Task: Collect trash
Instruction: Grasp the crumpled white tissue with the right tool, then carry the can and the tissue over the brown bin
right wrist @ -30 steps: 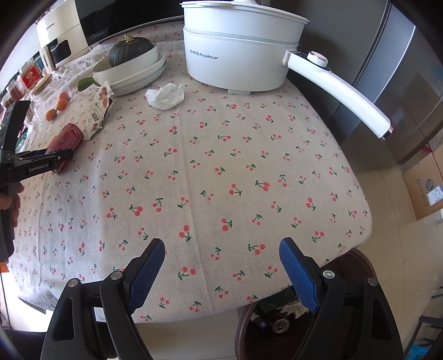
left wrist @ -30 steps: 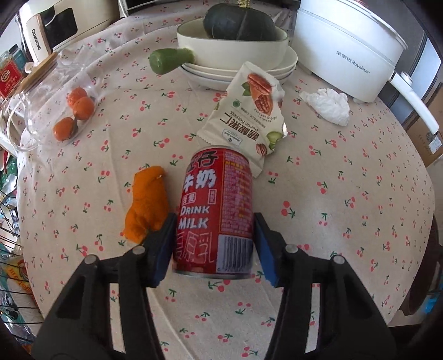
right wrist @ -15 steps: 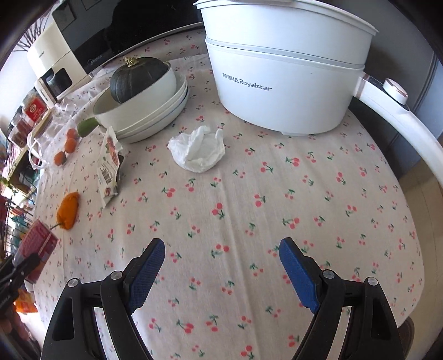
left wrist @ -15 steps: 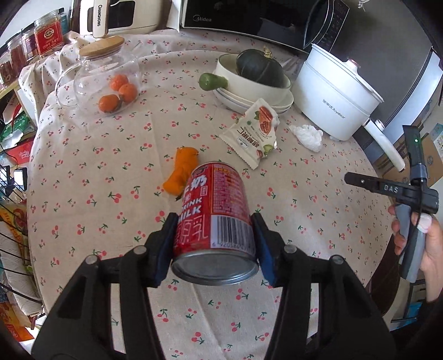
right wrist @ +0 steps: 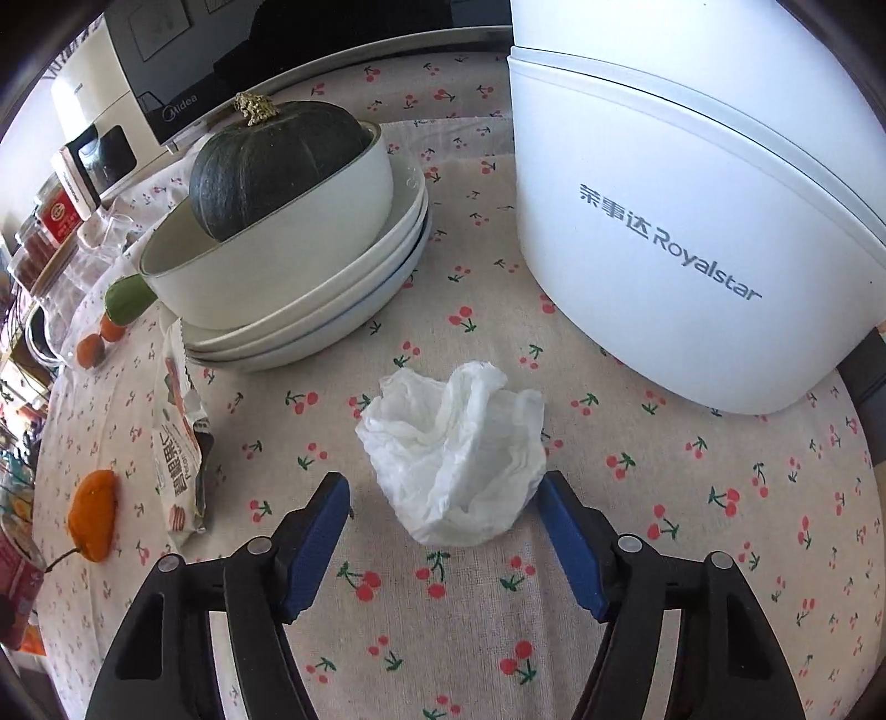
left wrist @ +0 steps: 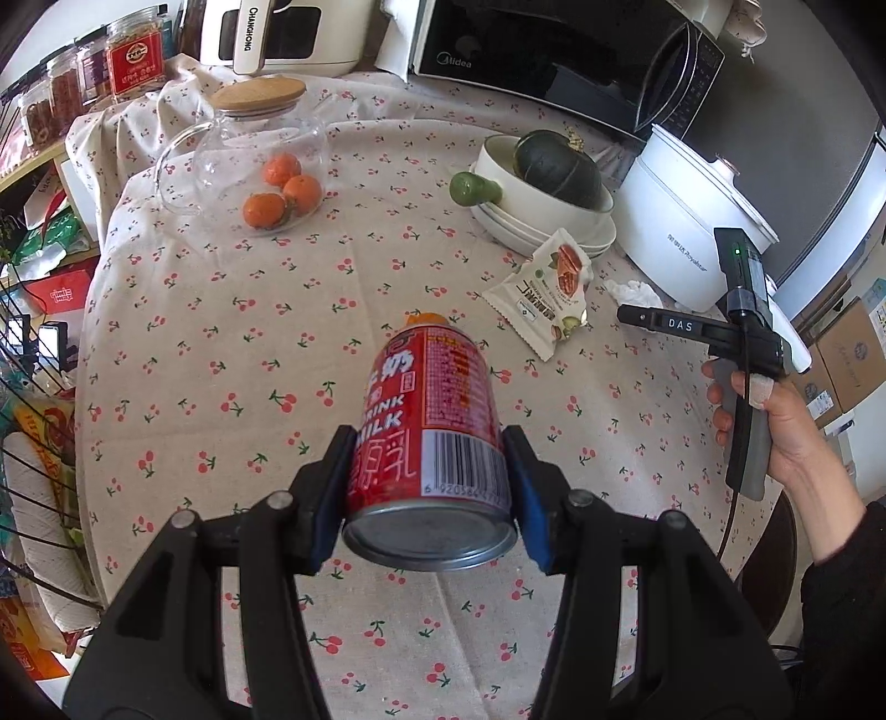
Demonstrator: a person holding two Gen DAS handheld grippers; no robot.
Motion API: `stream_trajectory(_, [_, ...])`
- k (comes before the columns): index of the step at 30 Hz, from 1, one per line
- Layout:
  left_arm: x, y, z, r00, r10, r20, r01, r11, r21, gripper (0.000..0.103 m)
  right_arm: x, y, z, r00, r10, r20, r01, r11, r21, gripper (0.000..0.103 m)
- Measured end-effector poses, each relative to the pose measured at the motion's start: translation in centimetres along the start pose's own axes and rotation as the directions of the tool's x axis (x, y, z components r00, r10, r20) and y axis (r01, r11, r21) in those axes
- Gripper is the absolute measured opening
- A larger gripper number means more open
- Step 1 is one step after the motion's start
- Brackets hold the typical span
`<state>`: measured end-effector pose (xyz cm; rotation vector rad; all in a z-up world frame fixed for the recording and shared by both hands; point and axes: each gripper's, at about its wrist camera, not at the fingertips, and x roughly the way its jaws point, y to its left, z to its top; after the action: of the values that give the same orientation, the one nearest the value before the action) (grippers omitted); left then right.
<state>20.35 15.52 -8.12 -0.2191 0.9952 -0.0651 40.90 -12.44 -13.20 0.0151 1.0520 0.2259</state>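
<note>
Left gripper [left wrist: 426,498] clamped red milk can [left wrist: 429,443], lifted off table. Right gripper [right wrist: 446,540] jaws apart, flanking crumpled tissue [right wrist: 454,448] on tablecloth [right wrist: 692,531] beside white pot [right wrist: 692,221]. Advice: descend lower, centre tissue, close fully on bulk.

We read "DRINK MILK" on the red can [left wrist: 429,421], "Royalstar" on the white cooker [right wrist: 703,221] at two o'clock, "Midea" on the microwave [left wrist: 554,50], "CHANGHONG" on the white appliance [left wrist: 282,33], "DAS" on the right gripper [left wrist: 680,325].
</note>
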Motion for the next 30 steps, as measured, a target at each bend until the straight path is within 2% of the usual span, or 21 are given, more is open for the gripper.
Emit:
stream_trajectory(2, [-0.1, 0.1, 0.0, 1.000, -0.012, 0.000, 0.012, 1.000, -0.014, 0.054, 0.1, 0.4, 0.3, 1.000, -0.017, -0.011, 0.017, 1.000, -0.014, 0.035])
stream_trajectory(4, [-0.3, -0.1, 0.0, 1.000, -0.018, 0.005, 0.018, 1.000, -0.016, 0.054, -0.3, 0.5, 0.2, 1.000, -0.003, -0.022, 0.003, 1.000, -0.017, 0.018])
stream_trajectory(7, [-0.8, -0.6, -0.2, 1.000, -0.024, 0.015, 0.024, 1.000, -0.008, 0.054, -2.0, 0.5, -0.8, 1.000, 0.017, -0.020, -0.018, 0.999, -0.033, 0.015])
stream_trajectory(13, [-2.5, -2.1, -0.6, 0.998, -0.051, 0.046, 0.050, 0.999, 0.018, 0.054, -7.6, 0.4, -4.7, 1.000, 0.029, -0.012, -0.030, 0.997, -0.066, 0.014])
stream_trajectory(23, [-5.1, -7.7, -3.1, 0.990, -0.109, 0.086, 0.097, 0.986, 0.133, 0.054, -17.9, -1.0, -12.9, 0.999, 0.014, 0.030, -0.010, 0.992, -0.129, 0.014])
stream_trajectory(26, [-5.9, -9.4, -4.1, 0.987, -0.131, 0.090, 0.115, 0.980, 0.161, 0.054, -20.1, -1.7, -15.3, 0.999, -0.004, 0.046, 0.009, 0.993, -0.120, 0.014])
stream_trajectory(30, [-6.6, -11.3, -5.3, 0.983, -0.159, 0.090, 0.140, 0.973, 0.185, 0.054, -22.6, -3.3, -18.7, 0.997, 0.016, 0.069, -0.011, 0.997, -0.081, 0.014])
